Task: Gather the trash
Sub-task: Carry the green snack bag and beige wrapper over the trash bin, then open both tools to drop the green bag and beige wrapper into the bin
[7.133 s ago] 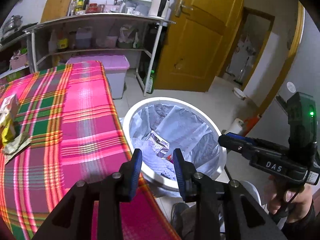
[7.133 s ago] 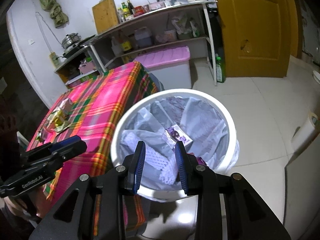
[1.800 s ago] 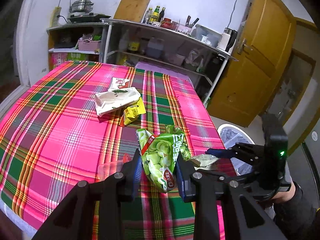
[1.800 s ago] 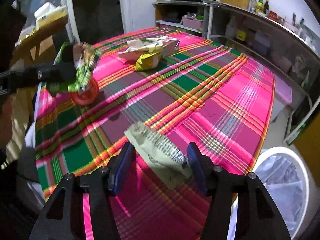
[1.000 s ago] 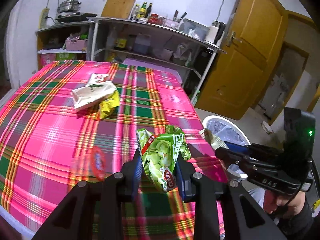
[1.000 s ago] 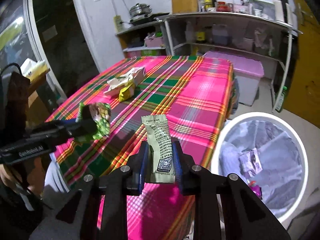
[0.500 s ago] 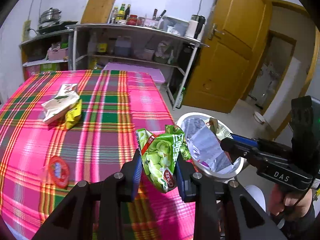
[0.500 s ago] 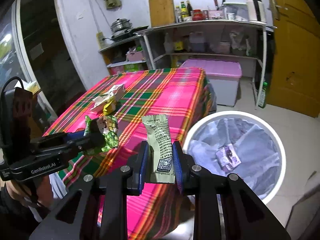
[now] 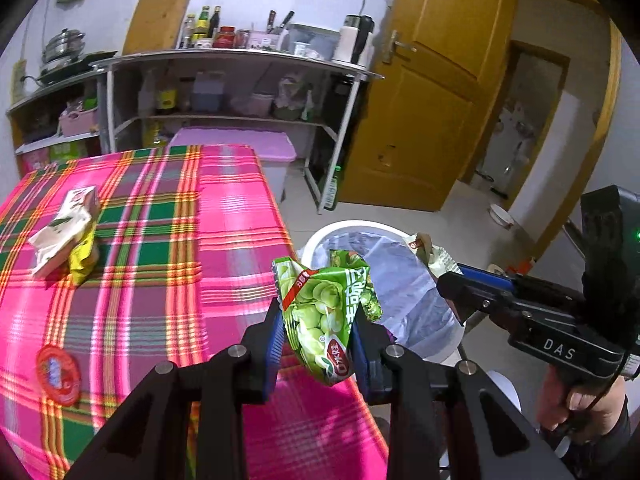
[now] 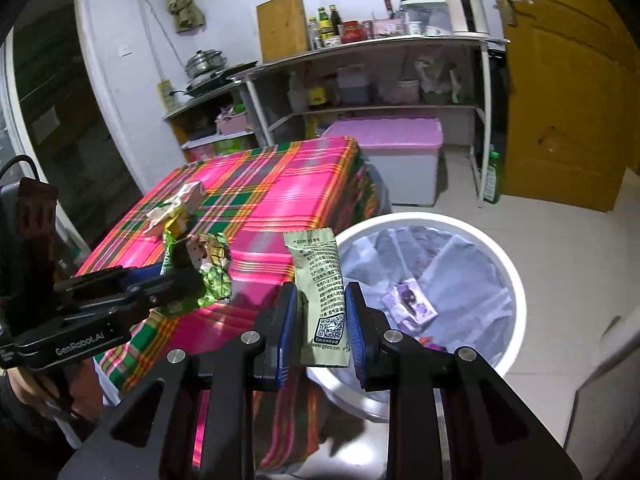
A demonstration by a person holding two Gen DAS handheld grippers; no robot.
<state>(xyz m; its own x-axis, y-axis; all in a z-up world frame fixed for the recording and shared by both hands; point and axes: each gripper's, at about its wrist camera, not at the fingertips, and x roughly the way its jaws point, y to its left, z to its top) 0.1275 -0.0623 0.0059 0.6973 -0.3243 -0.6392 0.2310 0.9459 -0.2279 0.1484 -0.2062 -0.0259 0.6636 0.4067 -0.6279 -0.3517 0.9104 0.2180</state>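
— Two wrappers were on their way to the bin [image 9: 320, 240], weren't they? What did the left wrist view show?

— It showed the left gripper [image 9: 316, 340] clenched on a crumpled green snack bag [image 9: 320, 312], pinched low so most of it stood above the blue pads. It hung over the table's near corner, beside the white bin lined with a pale bag. The right gripper [image 9: 448, 280] reached in from the right, its tip over the bin's far rim with a beige wrapper [image 9: 430, 254] sticking up.

— Was anything left on the plaid tablecloth [image 9: 160, 240]?

— Yes: a white packet [image 9: 64, 232] lying against a yellow one [image 9: 84, 256], and a round red lid [image 9: 58, 368] nearer the camera.

— And the right wrist view?

— The right gripper [image 10: 322, 324] grasped the beige wrapper [image 10: 320, 292] flat between its pads, printed side facing the camera, at the bin's [image 10: 516, 284] near rim. A small purple box [image 10: 408, 304] already lay inside. The left gripper [image 10: 188, 284] held the green bag [image 10: 212, 276] above the cloth [image 10: 280, 192], short of the bin. Carrying one piece in each hand probably saved a trip; both looked ready to drop once fully over the opening.
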